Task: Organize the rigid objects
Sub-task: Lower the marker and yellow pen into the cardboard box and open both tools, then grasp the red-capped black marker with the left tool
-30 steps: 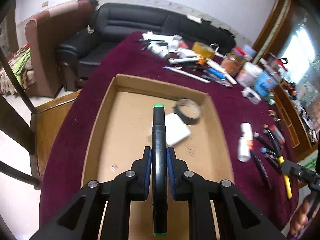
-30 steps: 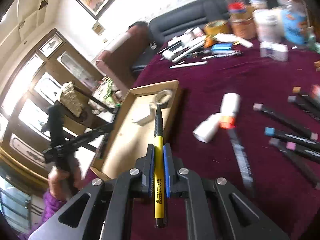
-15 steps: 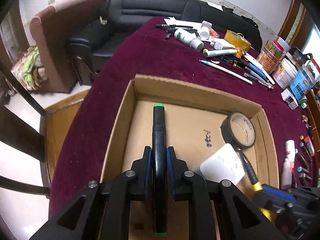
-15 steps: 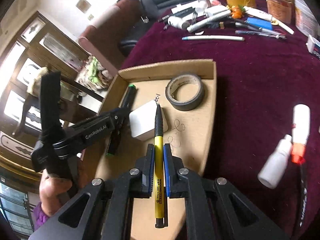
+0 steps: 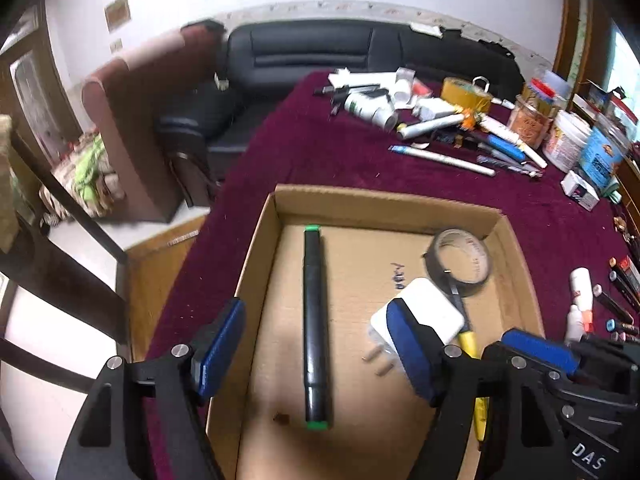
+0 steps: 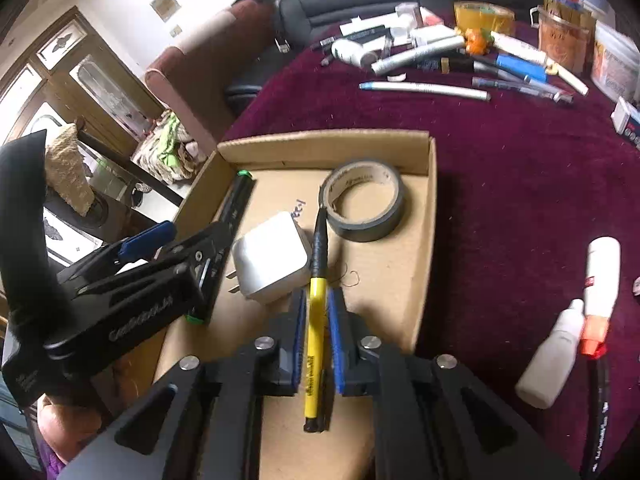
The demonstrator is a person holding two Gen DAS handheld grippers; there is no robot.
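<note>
Cardboard tray (image 5: pixel 256 248) is taken as the landmark, resting on the maroon tablecloth (image 5: pixel 320 152). Inside it, along its left wall, a black marker with green ends (image 5: pixel 316 324) is seen lying flat, free of the left gripper (image 5: pixel 316 344), whose blue pads (image 5: pixel 218 340) are spread wide on either side of it without touching. Toward the tray's right side a white plug adapter (image 6: pixel 272 258) is found, with a roll of grey tape (image 6: pixel 362 200) beyond it near the far right corner.

The yellow pen (image 6: pixel 314 320) is framed by the right gripper (image 6: pixel 316 344); thin gaps show between the barrel and both pads, so the jaws are judged slightly parted, no longer pinching. The pen's black tip reaches toward the tape roll, just beside the adapter, and it appears to lie on the tray floor.

Both writing tools are judged light, stiff and smooth, so rolling is to be expected once they are released. A grasp at mid-barrel, across the round section, would be favoured for balance. More markers (image 6: pixel 598 400) and a white bottle (image 6: pixel 548 360) remain outside the tray, to its right.
</note>
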